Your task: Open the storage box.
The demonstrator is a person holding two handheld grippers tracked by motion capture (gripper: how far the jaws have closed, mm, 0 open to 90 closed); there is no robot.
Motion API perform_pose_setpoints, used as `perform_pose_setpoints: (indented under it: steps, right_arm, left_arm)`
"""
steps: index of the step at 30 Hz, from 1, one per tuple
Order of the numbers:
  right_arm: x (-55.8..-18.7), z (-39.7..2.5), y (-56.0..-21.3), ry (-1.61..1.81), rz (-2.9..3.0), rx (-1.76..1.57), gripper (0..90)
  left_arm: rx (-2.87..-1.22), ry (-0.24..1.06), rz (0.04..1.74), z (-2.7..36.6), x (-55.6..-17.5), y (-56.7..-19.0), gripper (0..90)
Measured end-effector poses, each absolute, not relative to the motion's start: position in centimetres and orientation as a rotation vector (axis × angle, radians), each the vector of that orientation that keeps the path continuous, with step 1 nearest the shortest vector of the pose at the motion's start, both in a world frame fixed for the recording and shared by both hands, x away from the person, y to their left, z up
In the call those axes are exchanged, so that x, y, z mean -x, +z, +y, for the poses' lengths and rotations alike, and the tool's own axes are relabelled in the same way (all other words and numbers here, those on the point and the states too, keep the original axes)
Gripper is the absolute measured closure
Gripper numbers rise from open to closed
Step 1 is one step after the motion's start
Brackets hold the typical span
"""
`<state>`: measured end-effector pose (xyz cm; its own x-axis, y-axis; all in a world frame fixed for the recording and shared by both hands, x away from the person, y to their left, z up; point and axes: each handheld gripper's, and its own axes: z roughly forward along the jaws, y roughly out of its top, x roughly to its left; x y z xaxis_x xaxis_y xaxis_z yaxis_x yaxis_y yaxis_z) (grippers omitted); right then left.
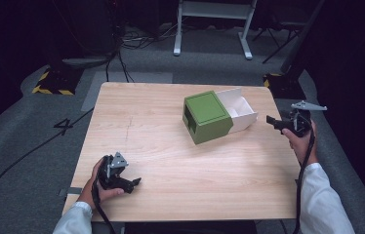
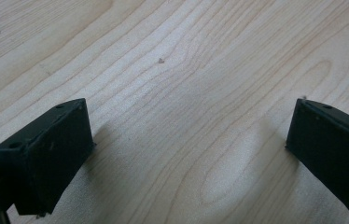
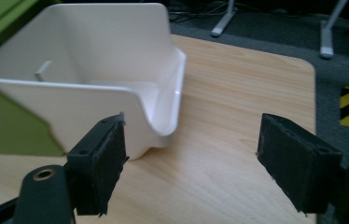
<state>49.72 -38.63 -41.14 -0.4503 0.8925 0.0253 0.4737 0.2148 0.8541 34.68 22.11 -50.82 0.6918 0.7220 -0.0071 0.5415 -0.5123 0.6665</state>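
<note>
— Grey carpet and cables are ringing the pale wooden table (image 1: 171, 161), and the only work on it is sitting toward the far right: a green box (image 1: 206, 117) with a white drawer (image 1: 241, 111) pulled partway out of its right side.

— Which hand is doing the work?

— The right gripper (image 1: 274, 122), I'd judge. It is hovering just off the table's right edge, pointing at the drawer, jaws standing wide apart and holding nothing. In the right gripper view the drawer (image 3: 93, 84) is looming close ahead, its curved front lip nearest the left jaw.

— And the left gripper (image 1: 132, 184)?

— It is resting low near the front left corner, well apart from the box, jaws spread wide over bare wood (image 2: 186, 116), gripping nothing.

— So how should the drawer be handled well?

— If it is being closed, I'd be pushing squarely on the middle of the front wall, along the slide, so it isn't jamming askew. The box looks light and could be skidding across the wood, so bringing the left gripper over to brace the green side opposite would be helping.
</note>
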Motion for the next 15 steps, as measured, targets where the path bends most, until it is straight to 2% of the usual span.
perform_pose_setpoints:
  steps: [15]
  right_arm:
    - [-43.8,-36.7,-41.6,1.196,2.195,-1.019,20.9]
  left_arm:
    - [-2.243,0.358,0.970,22.1,-34.6,-50.8,0.5]
